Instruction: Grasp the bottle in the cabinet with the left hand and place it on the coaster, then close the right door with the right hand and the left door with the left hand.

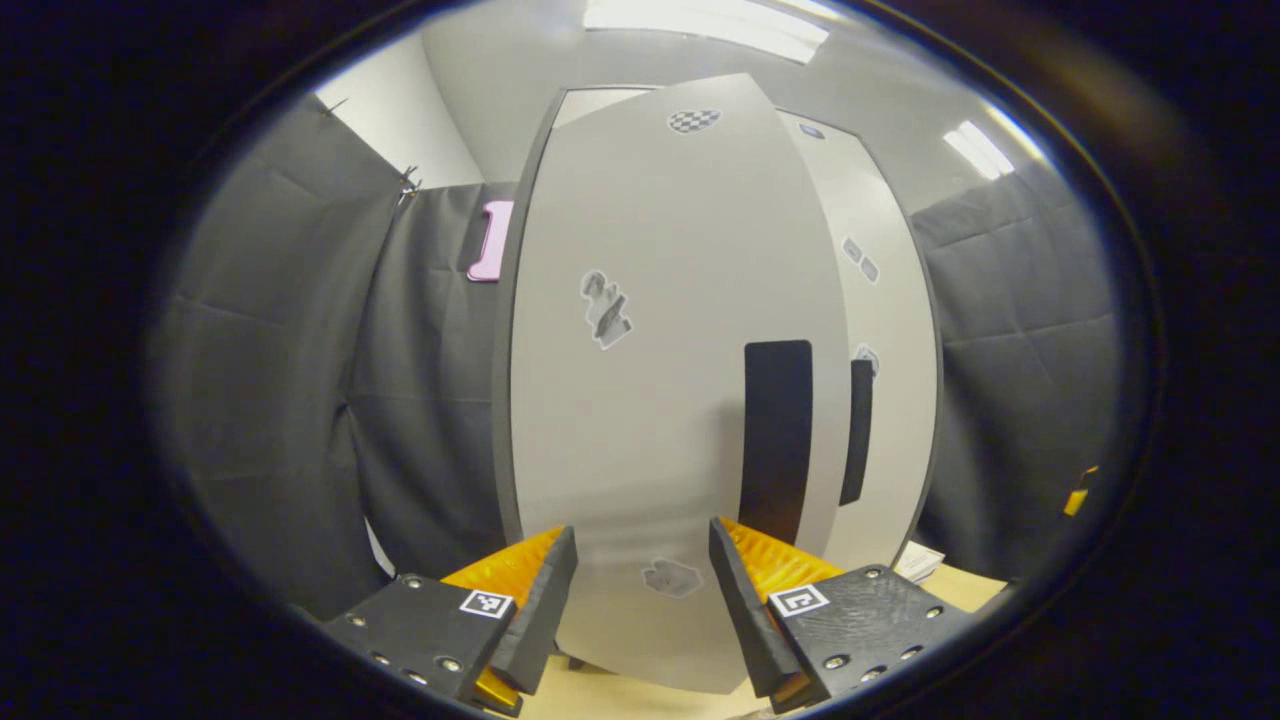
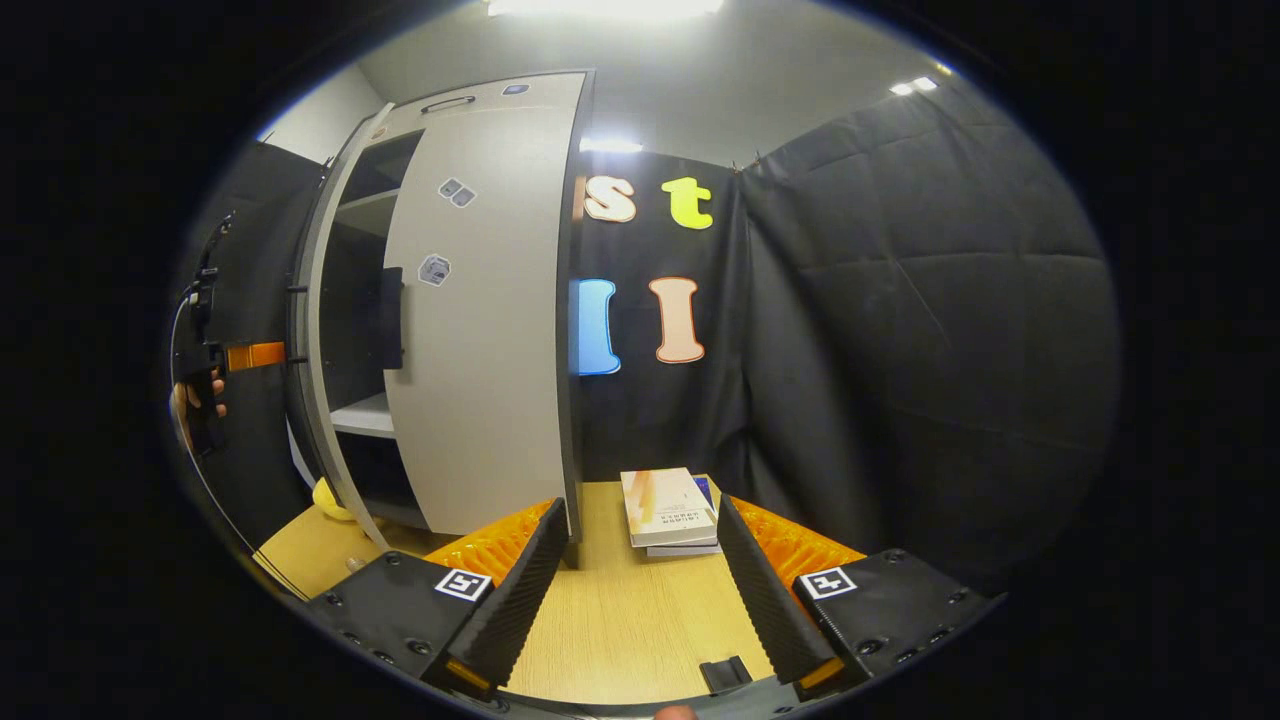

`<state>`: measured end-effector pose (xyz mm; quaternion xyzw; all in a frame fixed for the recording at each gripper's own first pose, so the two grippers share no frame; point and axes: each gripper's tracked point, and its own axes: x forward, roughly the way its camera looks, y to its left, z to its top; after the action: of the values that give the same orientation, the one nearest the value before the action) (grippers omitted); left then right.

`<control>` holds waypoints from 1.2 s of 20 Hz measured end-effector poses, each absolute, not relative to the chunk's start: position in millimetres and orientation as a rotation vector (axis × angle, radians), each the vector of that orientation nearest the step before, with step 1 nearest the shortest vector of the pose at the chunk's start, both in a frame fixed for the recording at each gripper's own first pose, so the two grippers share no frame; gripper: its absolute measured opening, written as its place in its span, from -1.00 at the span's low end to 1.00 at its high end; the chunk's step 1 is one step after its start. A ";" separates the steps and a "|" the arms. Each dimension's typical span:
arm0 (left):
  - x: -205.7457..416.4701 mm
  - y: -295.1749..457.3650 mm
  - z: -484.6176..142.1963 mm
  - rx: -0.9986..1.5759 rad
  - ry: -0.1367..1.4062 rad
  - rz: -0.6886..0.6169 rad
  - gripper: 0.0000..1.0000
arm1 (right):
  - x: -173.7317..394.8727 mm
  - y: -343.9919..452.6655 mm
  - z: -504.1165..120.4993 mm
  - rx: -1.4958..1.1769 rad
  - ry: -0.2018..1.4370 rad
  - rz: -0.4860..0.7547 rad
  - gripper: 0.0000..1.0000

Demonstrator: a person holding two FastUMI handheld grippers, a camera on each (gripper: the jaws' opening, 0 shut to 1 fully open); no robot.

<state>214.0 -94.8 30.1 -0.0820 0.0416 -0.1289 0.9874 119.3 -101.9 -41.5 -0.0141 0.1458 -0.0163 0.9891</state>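
The tall grey cabinet's left door (image 1: 660, 350) stands close in front of my left gripper (image 1: 642, 530), which is open with nothing between its fingers. The door's black handle (image 1: 777, 440) is just right of the gripper. Behind it is the right door (image 1: 885, 330) with its own handle (image 1: 857, 430). In the right gripper view the right door (image 2: 480, 330) lies flat against the cabinet, and the left door (image 2: 315, 300) is ajar, with shelves (image 2: 365, 415) showing in the gap. My right gripper (image 2: 641, 505) hangs open over the wooden table (image 2: 620, 610). A yellow rounded object (image 2: 330, 500) sits by the cabinet's foot.
A stack of books (image 2: 668, 508) lies on the table right of the cabinet, near the black cloth wall. A hand (image 2: 195, 400) holds the left gripper (image 2: 205, 340) at the far left, outside the ajar door. The table edge runs along the lower left.
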 end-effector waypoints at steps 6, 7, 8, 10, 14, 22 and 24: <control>206.9 -93.4 30.0 -0.146 0.078 -0.238 0.58 | 118.9 -104.4 -41.9 -0.009 0.291 -0.013 0.92; 202.6 -90.4 30.6 -0.139 0.074 -0.228 0.57 | 120.5 -104.1 -41.4 -0.010 0.289 -0.005 0.92; 197.2 -87.9 30.8 -0.134 0.071 -0.217 0.56 | 121.9 -104.4 -40.3 -0.008 0.284 0.006 0.92; 184.7 -80.5 31.3 -0.119 0.060 -0.187 0.56 | 127.6 -101.2 -35.4 0.003 0.268 0.038 0.92; 144.9 -61.3 34.6 -0.069 0.047 -0.119 0.56 | 140.7 -94.1 -26.2 0.023 0.238 0.116 0.84; 75.5 -19.7 42.1 0.005 0.047 -0.021 0.56 | 138.1 -75.5 -1.5 0.032 0.188 0.196 0.92; 63.5 -9.0 43.7 0.019 0.038 -0.012 0.56 | 132.0 -68.7 5.2 0.029 0.174 0.199 0.92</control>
<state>63.5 -9.0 43.7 0.0094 0.0191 -0.0061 0.9998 132.0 -68.7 5.2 0.0143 0.0866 0.0990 0.9912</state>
